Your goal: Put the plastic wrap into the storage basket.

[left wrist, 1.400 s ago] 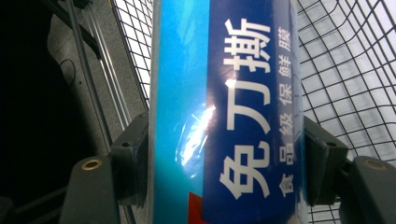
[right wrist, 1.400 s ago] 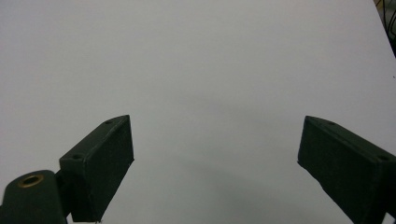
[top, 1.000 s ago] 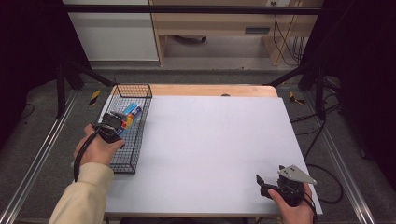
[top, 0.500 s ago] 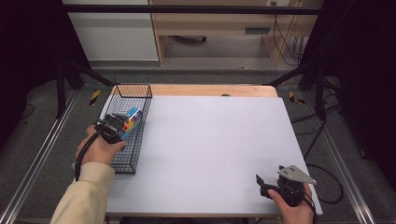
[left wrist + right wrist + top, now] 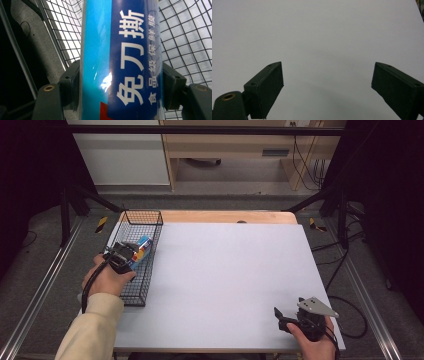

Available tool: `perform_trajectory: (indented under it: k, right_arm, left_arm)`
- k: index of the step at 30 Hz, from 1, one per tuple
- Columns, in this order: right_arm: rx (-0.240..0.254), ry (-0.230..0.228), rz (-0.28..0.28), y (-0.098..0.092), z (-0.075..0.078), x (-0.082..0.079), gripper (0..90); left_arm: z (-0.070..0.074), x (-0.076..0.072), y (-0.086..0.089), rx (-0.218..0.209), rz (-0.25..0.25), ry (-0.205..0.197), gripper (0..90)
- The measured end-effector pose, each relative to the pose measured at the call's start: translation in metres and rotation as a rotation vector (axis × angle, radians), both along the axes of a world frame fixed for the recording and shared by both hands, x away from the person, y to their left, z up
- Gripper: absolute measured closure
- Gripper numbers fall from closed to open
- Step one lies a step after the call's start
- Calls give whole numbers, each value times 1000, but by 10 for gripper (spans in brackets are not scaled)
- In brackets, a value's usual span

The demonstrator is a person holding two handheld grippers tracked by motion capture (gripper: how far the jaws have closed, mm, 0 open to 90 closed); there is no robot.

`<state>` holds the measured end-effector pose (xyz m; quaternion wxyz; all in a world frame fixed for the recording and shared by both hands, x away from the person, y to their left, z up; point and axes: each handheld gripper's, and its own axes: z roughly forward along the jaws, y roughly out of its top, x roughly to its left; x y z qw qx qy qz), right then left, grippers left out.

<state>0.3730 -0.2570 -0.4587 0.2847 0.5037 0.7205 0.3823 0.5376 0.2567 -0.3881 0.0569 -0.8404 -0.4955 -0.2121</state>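
Cling-film box — blue, upright between the jaws of the left gripper, which are clamped on both its sides. It sits over the wire basket at the left of the high view. Step in hand, as judged: lifting it out. Next move calls for a clean rise clear of the basket rim. Right gripper rests at lower right on the white table — jaws wide apart, nothing between them.

A white cabinet is standing at the upper left, a wooden desk beside it at top centre. Grey carpet is covering the floor; cables are trailing at the upper right.
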Motion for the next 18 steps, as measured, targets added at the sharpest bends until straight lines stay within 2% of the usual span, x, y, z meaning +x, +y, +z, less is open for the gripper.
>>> perform_trajectory:
  k: [4,18]
  right_arm:
    - [0,2,0,0,0,0,108]
    - [0,2,1,0,0,0,108]
  left_arm:
    - [-1,0,0,-4,6,3,317]
    - [-3,2,-3,27,-3,26,317]
